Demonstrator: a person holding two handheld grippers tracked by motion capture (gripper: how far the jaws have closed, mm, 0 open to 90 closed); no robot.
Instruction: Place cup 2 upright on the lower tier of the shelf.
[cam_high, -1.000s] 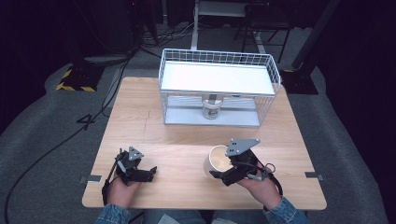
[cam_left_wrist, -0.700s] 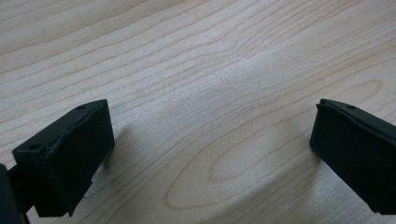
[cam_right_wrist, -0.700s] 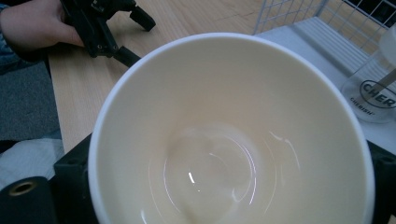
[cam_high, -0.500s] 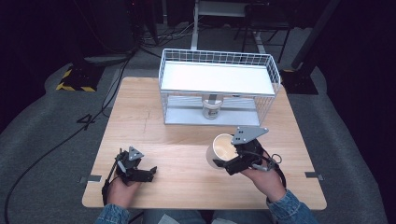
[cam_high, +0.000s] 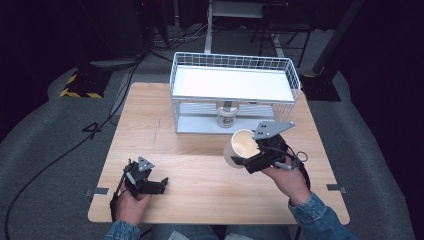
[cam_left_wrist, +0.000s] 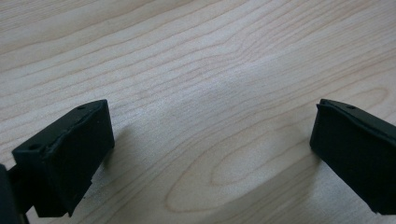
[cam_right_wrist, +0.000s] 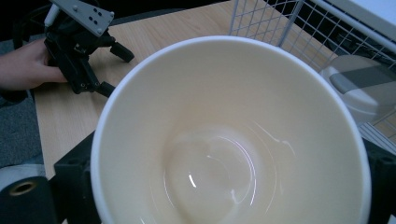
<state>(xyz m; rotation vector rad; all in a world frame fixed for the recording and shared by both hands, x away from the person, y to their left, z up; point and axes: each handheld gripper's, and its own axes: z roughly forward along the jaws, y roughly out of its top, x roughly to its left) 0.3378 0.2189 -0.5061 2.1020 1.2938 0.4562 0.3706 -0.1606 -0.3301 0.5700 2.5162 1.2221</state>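
A cream paper cup (cam_high: 241, 145) hangs tilted above the wooden table (cam_high: 190, 150), its mouth facing up and toward the left. My right gripper (cam_high: 243, 161) is shut on the cup's sides, just in front of the rack. In the right gripper view the cup's glossy bare inside (cam_right_wrist: 224, 140) sits between the two black jaws. My left gripper (cam_high: 159, 184) rests on the table at the front left, open, with bare wood between its jaws (cam_left_wrist: 210, 154). The right gripper view also shows that left gripper (cam_right_wrist: 116, 70) farther off.
A white wire rack (cam_high: 235, 85) with a flat white shelf stands at the back of the table. Under the shelf sits a small lidded tub (cam_high: 226, 116), which the right gripper view shows behind the rack's wires (cam_right_wrist: 359, 88). Dark floor and cables surround the table.
My right gripper has risen with the cup and carried it away from the front edge toward the rack. The left gripper has stayed where it was.
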